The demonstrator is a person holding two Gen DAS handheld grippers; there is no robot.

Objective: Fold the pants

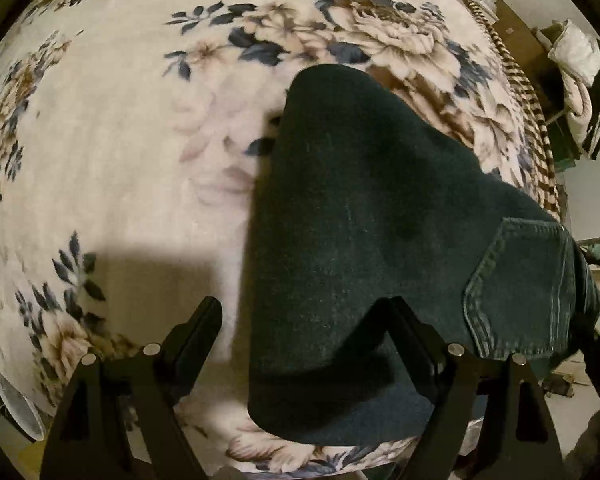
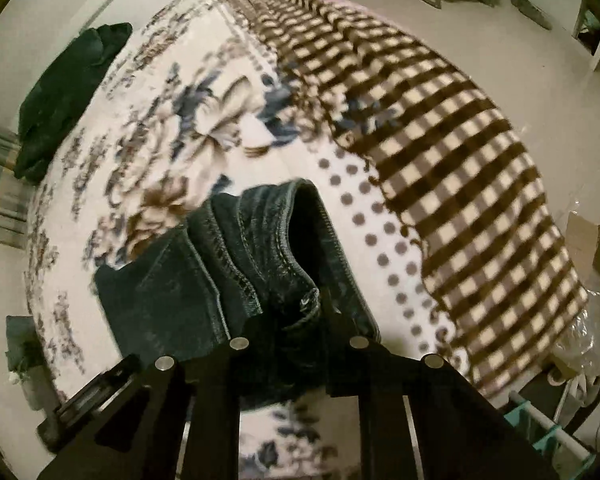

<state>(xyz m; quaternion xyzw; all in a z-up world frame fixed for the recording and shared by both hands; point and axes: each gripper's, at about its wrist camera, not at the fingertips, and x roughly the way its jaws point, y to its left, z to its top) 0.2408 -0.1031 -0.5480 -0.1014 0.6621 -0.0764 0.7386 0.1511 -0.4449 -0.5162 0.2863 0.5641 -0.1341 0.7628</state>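
Note:
The pants (image 1: 364, 220) are dark denim jeans lying on a floral blanket (image 1: 112, 128). In the left wrist view a leg runs up the middle and a back pocket (image 1: 520, 292) shows at the right. My left gripper (image 1: 304, 312) is open, its right finger over the denim, its left finger over the blanket. In the right wrist view my right gripper (image 2: 296, 312) is shut on the waistband (image 2: 276, 248) of the jeans, which bunches up between the fingers.
A brown checked blanket (image 2: 440, 152) drapes over the bed's right side. Another dark garment (image 2: 68, 92) lies at the bed's far left. Floor with boxes and a green rack (image 2: 540, 420) lies to the right. Piled bedding (image 1: 576, 64) sits beyond the bed.

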